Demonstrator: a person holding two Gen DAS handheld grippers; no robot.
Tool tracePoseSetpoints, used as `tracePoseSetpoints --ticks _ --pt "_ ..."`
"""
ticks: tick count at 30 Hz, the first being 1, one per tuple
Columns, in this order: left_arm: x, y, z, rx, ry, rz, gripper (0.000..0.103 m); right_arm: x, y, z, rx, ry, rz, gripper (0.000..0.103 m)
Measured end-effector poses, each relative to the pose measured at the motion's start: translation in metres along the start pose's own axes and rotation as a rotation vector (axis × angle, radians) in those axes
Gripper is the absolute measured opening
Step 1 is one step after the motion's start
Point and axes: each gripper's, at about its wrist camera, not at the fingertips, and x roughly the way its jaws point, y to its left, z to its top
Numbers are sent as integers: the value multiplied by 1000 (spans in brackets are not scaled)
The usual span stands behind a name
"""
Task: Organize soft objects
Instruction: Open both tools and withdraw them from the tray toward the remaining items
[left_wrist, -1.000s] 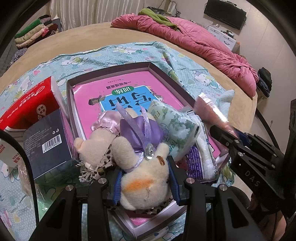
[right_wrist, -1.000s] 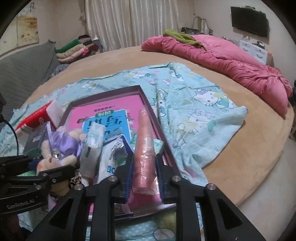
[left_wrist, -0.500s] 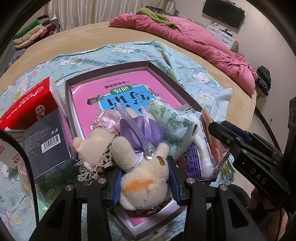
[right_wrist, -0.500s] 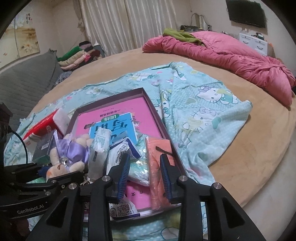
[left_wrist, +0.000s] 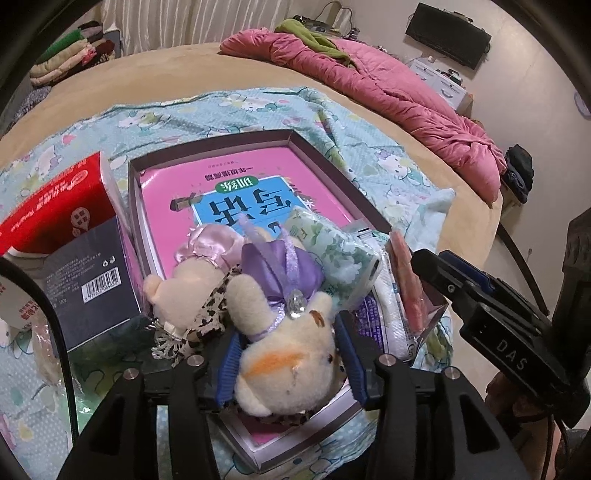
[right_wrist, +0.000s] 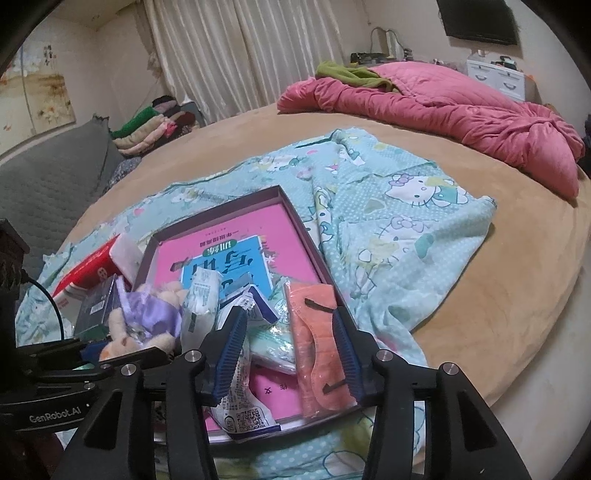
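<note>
A shallow purple box (left_wrist: 332, 162) (right_wrist: 299, 225) with a pink book in it lies on a patterned sheet. My left gripper (left_wrist: 288, 363) is shut on a cream plush toy (left_wrist: 284, 362) with a purple bow, at the box's near edge. A second plush in pink (left_wrist: 192, 280) lies beside it. Tissue packs (left_wrist: 340, 258) (right_wrist: 201, 306) lie in the box. My right gripper (right_wrist: 291, 350) is open above the box. The orange packet (right_wrist: 317, 350) lies flat in the box by the right pad.
A red tissue box (left_wrist: 55, 206) and a dark carton (left_wrist: 88, 280) stand left of the purple box. A pink quilt (right_wrist: 443, 110) lies at the far side of the round bed. Folded clothes (right_wrist: 151, 125) are stacked at the back left.
My right gripper opened and let go of the orange packet, which now lies flat in the box. The gripper drew back a little. The left gripper still holds the plush.
</note>
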Motion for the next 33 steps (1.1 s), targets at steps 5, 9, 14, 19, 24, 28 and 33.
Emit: tracePoseSetpoints --ticks 5,9,14,19,24,28,33 --pt "-3 -2 -1 13 -1 25 53 -4 -3 0 30 -5 15 57" --pt "-10 -2 -2 17 -12 34 57 -6 -2 0 25 -14 8 64" --pt "-23 -2 -2 23 -37 50 61 -8 2 1 18 -19 0 72" --pt "-38 2 -3 16 -66 72 67 -13 7 1 3 -30 -3 76" --pt "-58 7 -5 7 -101 91 68 -21 16 1 -27 -57 -7 77" --pt "-73 13 -8 1 -124 104 72 -30 26 3 -42 -81 -2 78" --pt "-89 21 -11 -10 -145 111 75 -42 41 4 -64 -107 15 79"
